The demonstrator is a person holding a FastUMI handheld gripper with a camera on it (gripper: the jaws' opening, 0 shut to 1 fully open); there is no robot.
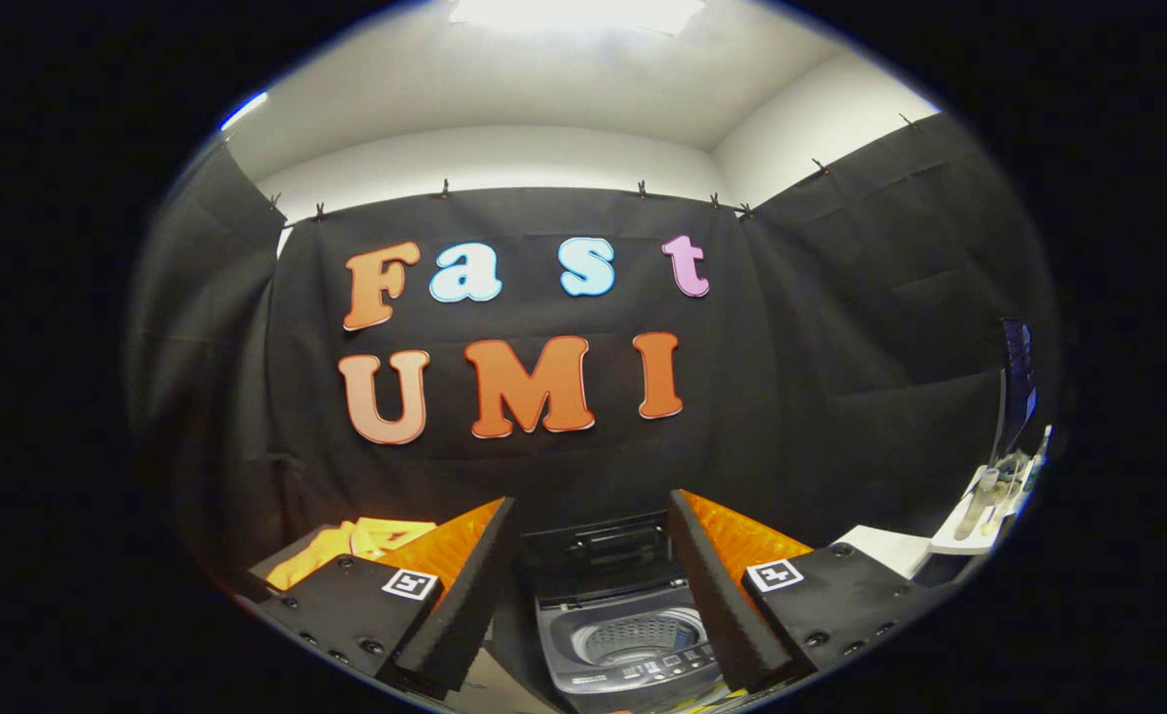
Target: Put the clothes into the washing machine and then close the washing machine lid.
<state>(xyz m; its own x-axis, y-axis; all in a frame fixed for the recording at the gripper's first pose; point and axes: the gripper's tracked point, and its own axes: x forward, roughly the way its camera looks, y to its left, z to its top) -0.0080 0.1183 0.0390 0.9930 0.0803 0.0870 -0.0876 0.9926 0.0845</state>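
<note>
**Claw wide and empty, laundry off at ten o'clock**

My claw (593,585) is spread wide with nothing between its fingers. Straight ahead at twelve o'clock, seen through the gap between them, sits the washing machine (628,635). Its lid (598,550) stands raised at the back, and the drum (642,635) is open to me; what I can see of the drum looks bare, though its bottom is hidden from here.

The clothes (360,545), a yellow-orange heap, lie at about ten o'clock, beyond my left finger (464,585) and partly hidden by it. They rest on a dark surface beside the machine. I cannot tell how the heap's long axis runs, since too little of it shows.

So I judge the task barely begun. The coming move, as I read it, is a swing left toward ten o'clock and downward onto the heap. Off at three o'clock a white shelf (980,516) carries small items, well apart from my work.
</note>
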